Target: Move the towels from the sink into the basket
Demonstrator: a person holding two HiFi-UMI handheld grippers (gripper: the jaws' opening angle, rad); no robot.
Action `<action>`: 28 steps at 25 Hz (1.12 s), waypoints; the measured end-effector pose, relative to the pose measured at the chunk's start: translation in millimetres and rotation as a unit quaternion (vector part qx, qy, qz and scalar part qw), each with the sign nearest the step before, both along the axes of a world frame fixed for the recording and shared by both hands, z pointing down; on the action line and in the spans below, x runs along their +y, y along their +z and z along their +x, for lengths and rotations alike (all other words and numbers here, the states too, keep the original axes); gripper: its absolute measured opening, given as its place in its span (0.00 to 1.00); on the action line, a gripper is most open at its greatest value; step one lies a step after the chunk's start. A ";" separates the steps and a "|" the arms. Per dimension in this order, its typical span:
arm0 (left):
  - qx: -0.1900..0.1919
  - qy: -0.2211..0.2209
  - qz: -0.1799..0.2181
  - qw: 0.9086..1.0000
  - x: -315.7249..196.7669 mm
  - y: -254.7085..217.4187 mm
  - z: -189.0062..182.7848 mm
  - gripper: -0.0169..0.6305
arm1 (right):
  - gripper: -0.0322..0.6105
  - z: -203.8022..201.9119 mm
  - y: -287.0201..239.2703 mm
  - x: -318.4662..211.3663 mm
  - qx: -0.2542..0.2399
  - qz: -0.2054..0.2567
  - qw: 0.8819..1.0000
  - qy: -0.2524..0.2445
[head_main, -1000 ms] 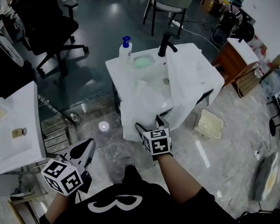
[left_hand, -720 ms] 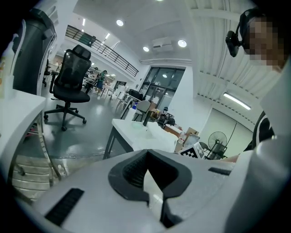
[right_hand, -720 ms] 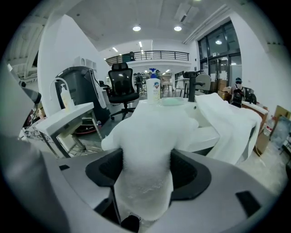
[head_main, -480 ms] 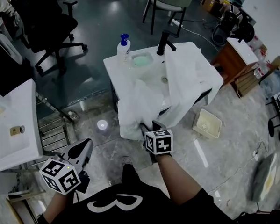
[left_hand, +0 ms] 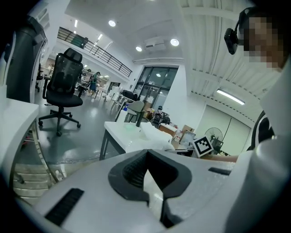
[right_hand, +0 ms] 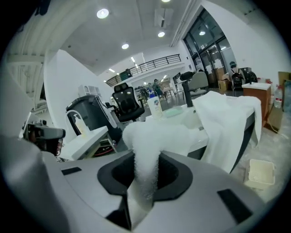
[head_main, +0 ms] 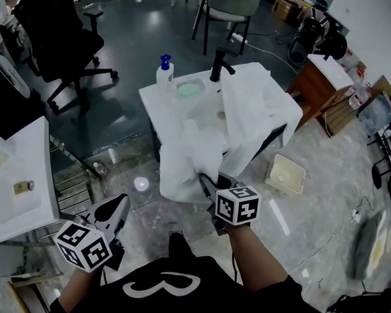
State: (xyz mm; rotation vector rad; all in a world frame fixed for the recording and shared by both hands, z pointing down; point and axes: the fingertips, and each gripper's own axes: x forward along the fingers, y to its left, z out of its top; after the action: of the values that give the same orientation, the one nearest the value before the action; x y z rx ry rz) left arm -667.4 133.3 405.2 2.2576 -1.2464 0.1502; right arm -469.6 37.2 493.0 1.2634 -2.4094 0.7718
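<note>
A white sink (head_main: pixel 160 98) with a black faucet (head_main: pixel 219 62) stands ahead. One white towel (head_main: pixel 188 162) hangs over its front edge. My right gripper (head_main: pixel 207 184) is shut on the towel's lower part. Its jaws have just been closing, and in the right gripper view the towel (right_hand: pixel 157 136) is pinched between them (right_hand: pixel 143 200). A second white towel (head_main: pixel 257 110) drapes over the sink's right side. The cream basket (head_main: pixel 285 173) sits on the floor to the right of the sink. My left gripper (head_main: pixel 111 213) hovers low at the left, shut and holding nothing (left_hand: pixel 152 200).
A soap bottle (head_main: pixel 164 71) and a green dish (head_main: pixel 189 89) stand on the sink's back rim. A white table (head_main: pixel 18 176) is close on the left, a black office chair (head_main: pixel 58 40) behind it. A wooden cabinet (head_main: pixel 323 81) stands beyond the basket.
My right gripper has closed on the front towel and drawn back towards me and upward, bunching the cloth. The left gripper has hardly moved.
</note>
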 end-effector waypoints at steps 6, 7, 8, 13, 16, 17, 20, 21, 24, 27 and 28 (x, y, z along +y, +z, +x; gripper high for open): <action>0.009 0.028 0.025 0.999 19.9 -19.2 21.4 0.03 | 0.19 18.8 -71.6 37.9 -0.033 0.062 0.997 0.013; 0.013 0.035 0.029 0.999 23.2 -21.2 26.6 0.03 | 0.19 22.2 -82.7 46.1 -0.034 0.073 0.997 0.014; 0.017 0.041 0.033 0.998 26.6 -23.0 32.6 0.03 | 0.19 26.0 -92.8 54.5 -0.036 0.083 0.996 0.015; 0.032 0.084 0.042 0.995 40.5 -27.1 69.1 0.03 | 0.19 57.3 -128.7 92.7 -0.042 0.115 0.992 0.040; 0.033 0.099 0.041 0.994 44.4 -27.4 89.3 0.03 | 0.19 83.6 -130.5 106.6 -0.029 0.117 0.991 0.057; 0.032 0.104 0.040 0.993 44.7 -27.4 96.6 0.03 | 0.19 93.4 -128.0 109.0 -0.027 0.115 0.991 0.062; 0.023 0.123 0.038 0.991 39.6 -25.5 122.6 0.03 | 0.19 122.8 -117.9 110.8 -0.031 0.104 0.991 0.079; 0.020 0.130 0.037 0.991 35.9 -24.9 133.6 0.03 | 0.19 133.3 -115.0 110.8 -0.030 0.102 0.991 0.083; 0.015 0.144 0.031 0.989 18.2 -23.5 172.9 0.03 | 0.19 171.6 -108.6 106.6 -0.023 0.099 0.990 0.094; 0.013 0.156 0.025 0.987 -4.1 -20.5 222.6 0.03 | 0.19 221.1 -102.3 99.0 -0.037 0.088 0.990 0.105; 0.012 0.162 0.024 0.986 -11.8 -20.1 242.0 0.03 | 0.19 240.0 -100.9 96.2 -0.045 0.084 0.989 0.109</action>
State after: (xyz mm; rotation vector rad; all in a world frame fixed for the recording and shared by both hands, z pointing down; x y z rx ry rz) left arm -425.5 121.4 385.1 2.4823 -0.8713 0.2130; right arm -229.6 133.4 392.1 1.6119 -2.4783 0.7090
